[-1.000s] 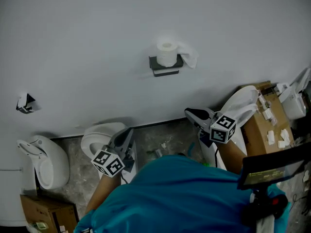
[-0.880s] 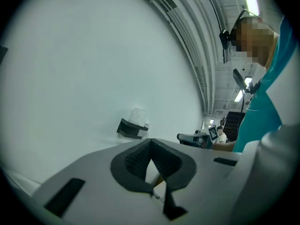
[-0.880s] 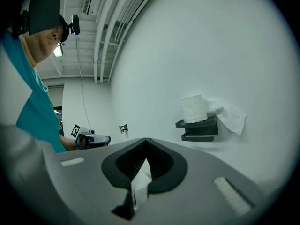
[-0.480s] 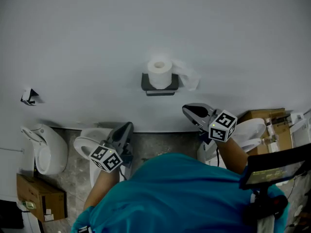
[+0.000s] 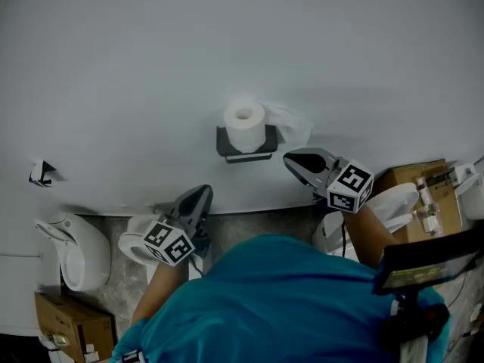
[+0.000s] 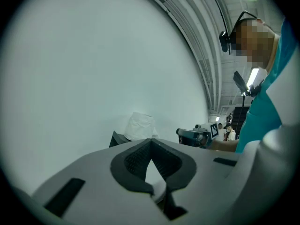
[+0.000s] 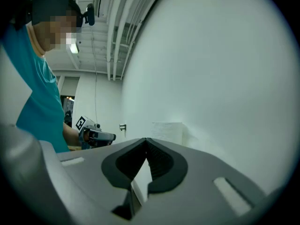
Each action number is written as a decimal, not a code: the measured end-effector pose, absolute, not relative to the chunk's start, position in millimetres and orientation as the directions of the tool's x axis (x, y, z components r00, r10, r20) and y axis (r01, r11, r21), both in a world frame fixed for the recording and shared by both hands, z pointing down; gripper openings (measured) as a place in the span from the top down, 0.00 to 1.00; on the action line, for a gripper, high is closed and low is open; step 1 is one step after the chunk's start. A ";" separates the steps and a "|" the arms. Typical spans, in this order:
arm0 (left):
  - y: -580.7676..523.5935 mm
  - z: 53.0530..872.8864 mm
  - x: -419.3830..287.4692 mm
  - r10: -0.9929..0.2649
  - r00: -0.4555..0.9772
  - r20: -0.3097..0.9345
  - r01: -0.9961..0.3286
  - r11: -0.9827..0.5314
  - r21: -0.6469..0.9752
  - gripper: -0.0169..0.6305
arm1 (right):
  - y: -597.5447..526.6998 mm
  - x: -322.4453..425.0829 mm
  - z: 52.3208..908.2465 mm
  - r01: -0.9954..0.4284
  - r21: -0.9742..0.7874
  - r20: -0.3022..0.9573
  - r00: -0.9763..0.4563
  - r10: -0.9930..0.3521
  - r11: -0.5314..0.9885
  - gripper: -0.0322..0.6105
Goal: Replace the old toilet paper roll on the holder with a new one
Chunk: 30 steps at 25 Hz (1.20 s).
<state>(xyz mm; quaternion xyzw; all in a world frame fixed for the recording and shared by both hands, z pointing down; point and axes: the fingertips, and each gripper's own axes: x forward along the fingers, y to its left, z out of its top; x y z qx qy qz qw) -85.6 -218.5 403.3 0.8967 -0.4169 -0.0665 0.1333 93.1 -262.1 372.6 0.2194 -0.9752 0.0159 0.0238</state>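
Your left gripper [image 5: 201,197] sits below and left of the holder [image 5: 243,156], jaws closed tip to tip, nothing between them. The toilet paper roll [image 5: 244,124] stands upright on the holder. Your right gripper [image 5: 293,161] is just right of the holder, jaws together, empty.

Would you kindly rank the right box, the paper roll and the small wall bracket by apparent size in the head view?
1. right box
2. paper roll
3. wall bracket, clearly the smallest
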 end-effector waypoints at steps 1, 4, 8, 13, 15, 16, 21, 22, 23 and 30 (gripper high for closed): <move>-220.8 401.2 -90.3 -0.756 0.654 -0.012 -0.722 -0.629 0.288 0.96 | -264.2 87.3 365.2 -0.428 0.025 0.070 -0.901 -0.429 0.903 0.95; -227.9 394.8 -107.6 -0.734 0.679 -0.028 -0.702 -0.660 0.267 0.96 | -273.3 66.8 338.5 -0.389 0.186 0.154 -0.895 -0.418 0.902 0.94; -233.0 391.1 -130.0 -0.723 0.689 -0.052 -0.686 -0.674 0.273 0.96 | -284.9 35.7 305.5 -0.266 0.364 0.319 -0.864 -0.388 0.892 0.86; -234.2 398.1 -145.5 -0.725 0.687 -0.049 -0.683 -0.668 0.295 0.96 | -293.9 10.6 317.6 0.002 0.415 0.628 -0.724 -0.285 0.910 0.67; -233.9 400.1 -147.8 -0.724 0.688 -0.050 -0.682 -0.669 0.295 0.96 | -300.1 6.0 326.1 0.083 0.409 0.721 -0.639 -0.266 0.909 0.62; -233.8 400.9 -149.3 -0.725 0.686 -0.053 -0.683 -0.668 0.296 0.96 | -304.5 3.6 329.5 0.113 0.407 0.756 -0.598 -0.265 0.906 0.60; -232.2 401.3 -154.8 -0.739 0.673 -0.039 -0.697 -0.651 0.301 0.96 | -324.8 -1.5 346.1 0.241 0.380 0.872 -0.416 -0.258 0.893 0.58; -231.4 401.9 -155.5 -0.740 0.671 -0.038 -0.698 -0.649 0.302 0.96 | -326.9 -1.2 350.0 0.266 0.363 0.890 -0.384 -0.248 0.893 0.58; -230.6 402.7 -156.4 -0.742 0.669 -0.039 -0.699 -0.647 0.304 0.96 | -328.1 -0.1 353.7 0.286 0.345 0.906 -0.350 -0.237 0.894 0.58; -226.4 407.3 -161.7 -0.755 0.654 -0.042 -0.709 -0.632 0.313 0.96 | -332.2 -1.1 374.9 0.380 0.258 0.962 -0.189 -0.198 0.889 0.58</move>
